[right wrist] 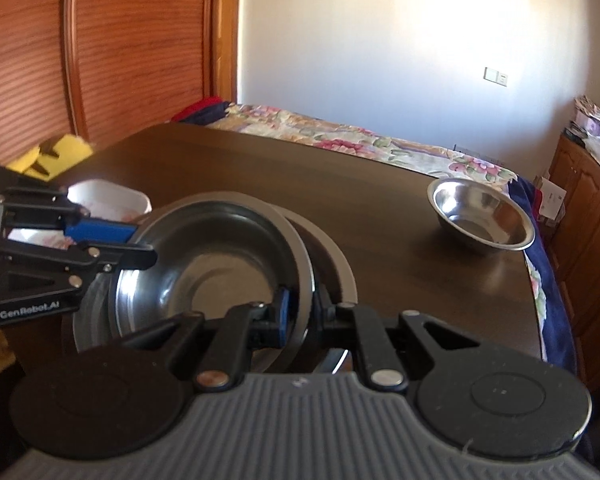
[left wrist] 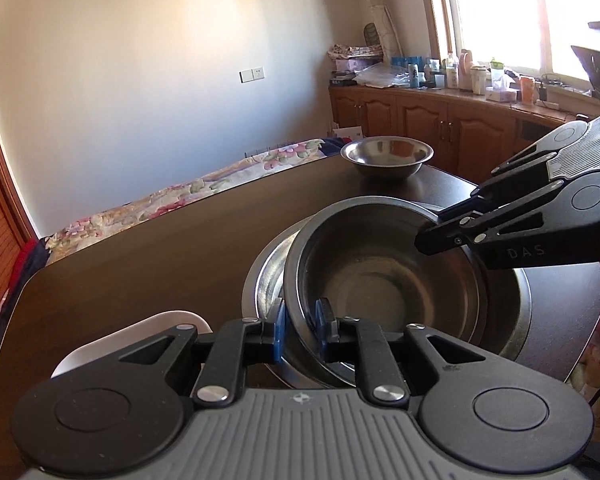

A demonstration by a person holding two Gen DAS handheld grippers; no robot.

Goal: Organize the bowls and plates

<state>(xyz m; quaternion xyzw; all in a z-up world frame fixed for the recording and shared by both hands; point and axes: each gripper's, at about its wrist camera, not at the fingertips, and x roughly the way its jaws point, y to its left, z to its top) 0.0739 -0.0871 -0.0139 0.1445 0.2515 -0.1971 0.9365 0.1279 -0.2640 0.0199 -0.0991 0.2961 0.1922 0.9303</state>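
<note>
Gripping opposite rims of a round, smooth steel bowl [left wrist: 384,280], left gripper [left wrist: 302,330] and right gripper [right wrist: 300,312] fingers pinch it nearly closed, tilted over a larger steel bowl [left wrist: 268,276] on the dark bench [left wrist: 140,248].

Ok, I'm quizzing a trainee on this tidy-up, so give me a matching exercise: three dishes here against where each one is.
Things:
1 large steel bowl
2 small steel bowl
3 white dish

Places:
a alone at the far side of the table
b at the table's left edge, beside the stack
c rim pinched by the fingers of the left gripper and the right gripper

Pairs: 1-c, 2-a, 3-b
</note>
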